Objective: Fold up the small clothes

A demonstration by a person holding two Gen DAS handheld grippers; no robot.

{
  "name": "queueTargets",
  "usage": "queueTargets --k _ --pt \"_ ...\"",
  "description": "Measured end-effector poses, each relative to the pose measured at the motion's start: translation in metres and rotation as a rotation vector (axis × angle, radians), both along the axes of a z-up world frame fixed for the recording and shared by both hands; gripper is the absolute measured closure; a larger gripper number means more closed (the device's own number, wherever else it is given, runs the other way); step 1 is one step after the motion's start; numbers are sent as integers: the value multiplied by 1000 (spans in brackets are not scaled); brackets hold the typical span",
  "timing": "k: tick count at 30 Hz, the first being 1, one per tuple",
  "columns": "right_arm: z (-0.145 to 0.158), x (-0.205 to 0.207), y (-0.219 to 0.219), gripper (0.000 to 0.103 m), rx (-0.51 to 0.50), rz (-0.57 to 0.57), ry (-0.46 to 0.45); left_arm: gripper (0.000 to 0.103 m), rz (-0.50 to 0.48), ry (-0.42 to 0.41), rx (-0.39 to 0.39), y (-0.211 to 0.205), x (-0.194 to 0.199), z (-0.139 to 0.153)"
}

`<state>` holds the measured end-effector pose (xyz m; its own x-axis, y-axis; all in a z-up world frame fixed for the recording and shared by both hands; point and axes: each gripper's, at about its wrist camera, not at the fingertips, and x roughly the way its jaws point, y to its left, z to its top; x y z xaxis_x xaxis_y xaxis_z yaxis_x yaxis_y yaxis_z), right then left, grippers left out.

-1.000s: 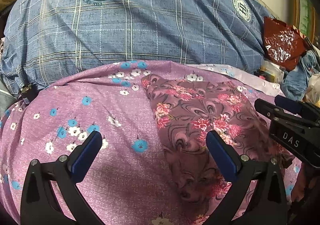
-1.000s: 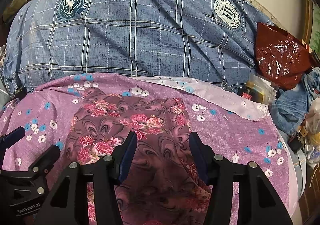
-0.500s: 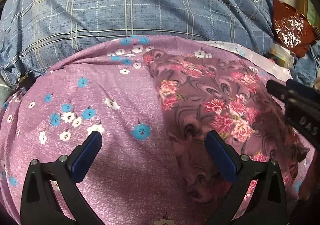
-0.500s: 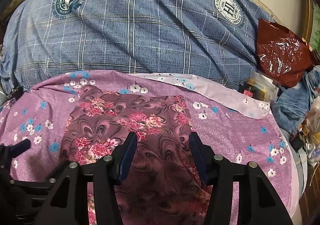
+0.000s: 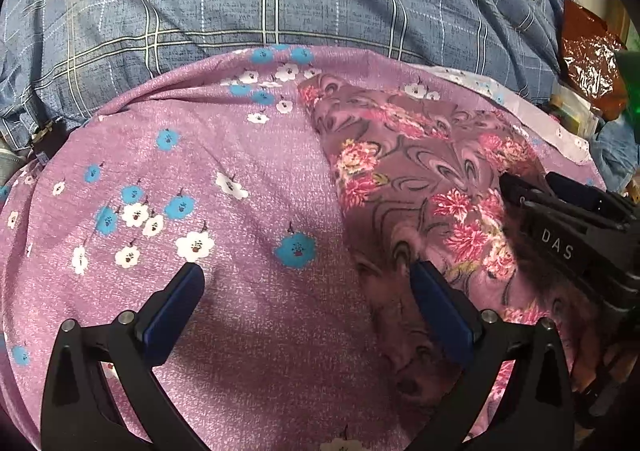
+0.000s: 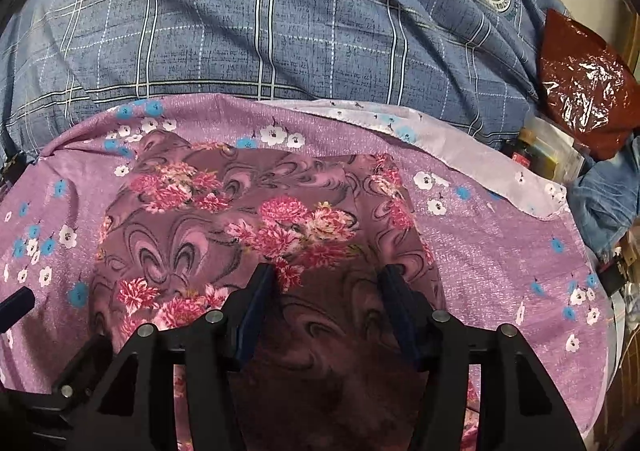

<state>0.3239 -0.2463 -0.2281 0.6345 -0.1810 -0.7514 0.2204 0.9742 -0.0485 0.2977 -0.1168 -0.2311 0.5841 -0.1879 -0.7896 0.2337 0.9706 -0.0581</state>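
A small maroon garment with pink flowers lies flat on a purple flowered sheet. It also shows in the left wrist view. My left gripper is open and empty, low over the sheet, its right finger at the garment's left edge. My right gripper is open and empty, just above the garment's near middle. The right gripper also shows at the right of the left wrist view.
A blue plaid duvet is bunched behind the sheet. A red-brown plastic bag, small jars and boxes and blue denim crowd the right side.
Both grippers have moved forward and lower toward the garment. The left gripper's right finger now reaches the garment's left edge. Both stay open.
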Motion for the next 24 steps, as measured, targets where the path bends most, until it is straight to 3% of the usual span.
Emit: queueTargets --k 10,18,24 --pt "27 -24 15 50 -77 27 -95 0 -12 -89 -16 3 -15 22" --pt "42 -34 14 58 -61 22 -145 0 -21 -104 8 2 -19 23" --pt "39 -35 17 65 -51 38 -134 0 -31 -97 31 -1 -19 18"
